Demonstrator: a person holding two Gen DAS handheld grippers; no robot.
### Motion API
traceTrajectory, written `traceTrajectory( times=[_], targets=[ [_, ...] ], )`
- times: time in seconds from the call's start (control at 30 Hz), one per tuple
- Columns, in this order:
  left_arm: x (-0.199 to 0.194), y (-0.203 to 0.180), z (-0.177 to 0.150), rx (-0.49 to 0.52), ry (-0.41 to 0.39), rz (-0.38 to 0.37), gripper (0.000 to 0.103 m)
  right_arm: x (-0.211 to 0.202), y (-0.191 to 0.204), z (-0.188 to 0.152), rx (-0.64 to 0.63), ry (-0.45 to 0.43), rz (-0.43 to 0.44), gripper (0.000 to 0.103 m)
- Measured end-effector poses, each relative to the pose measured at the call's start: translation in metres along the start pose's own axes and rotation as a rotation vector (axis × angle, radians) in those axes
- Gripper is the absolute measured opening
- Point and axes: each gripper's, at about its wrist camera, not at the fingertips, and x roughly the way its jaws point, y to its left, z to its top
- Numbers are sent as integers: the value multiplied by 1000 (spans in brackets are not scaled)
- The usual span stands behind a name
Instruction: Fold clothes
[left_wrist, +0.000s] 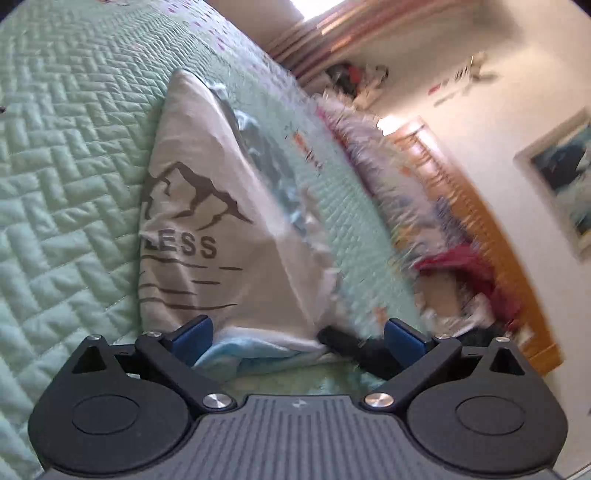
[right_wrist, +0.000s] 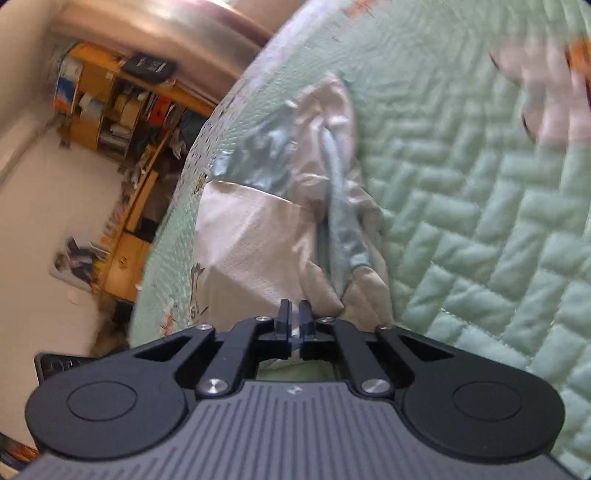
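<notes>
Right fingers (right_wrist: 283, 319) clamped on T-shirt (right_wrist: 251, 236)

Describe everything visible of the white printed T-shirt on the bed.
The white T-shirt with a grey mountain print lies partly folded on the green quilted bedspread, showing the letters "LESS" and a pale blue lining. The right gripper is shut on its edge; the left gripper stands open around its near end.

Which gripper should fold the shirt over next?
Probably the right gripper: it is shut on the T-shirt hem. The left gripper is open, its fingers straddling the near edge, gripping nothing.
</notes>
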Motion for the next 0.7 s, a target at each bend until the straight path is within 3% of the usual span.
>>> traceTrajectory(
  times=[0.03,0.1,0.13,0.17,0.23,0.3,0.37,0.53,0.6,0.7],
  targets=[
    [-6,1,0,-14,-18,-14,100,-1,2,-2,-7,-3,-15,5],
    [-19,0,-1,-24,-62,-24,101,-3,6,-5,-21,-9,-45,17],
    [-28,-1,-2,-17,-94,-7,102,-4,9,-7,-28,-12,-60,27],
    [-37,-3,-3,-10,-125,13,102,-5,8,-8,-21,-23,-66,34],
    [-52,-1,0,-11,-188,127,102,-9,1,-9,24,-73,-62,38],
    [-62,9,4,-46,-229,155,102,-27,-4,-11,20,-141,-102,42],
    [-56,22,9,-94,-183,191,102,-37,-14,-9,26,-175,-132,49],
    [-30,30,15,-137,-93,188,102,-25,-29,4,59,-134,-121,49],
    [-15,35,23,-173,-33,131,102,-18,-29,13,57,-109,-118,49],
    [8,41,35,-201,26,104,102,-8,-30,27,57,-59,-107,49]
  ],
)
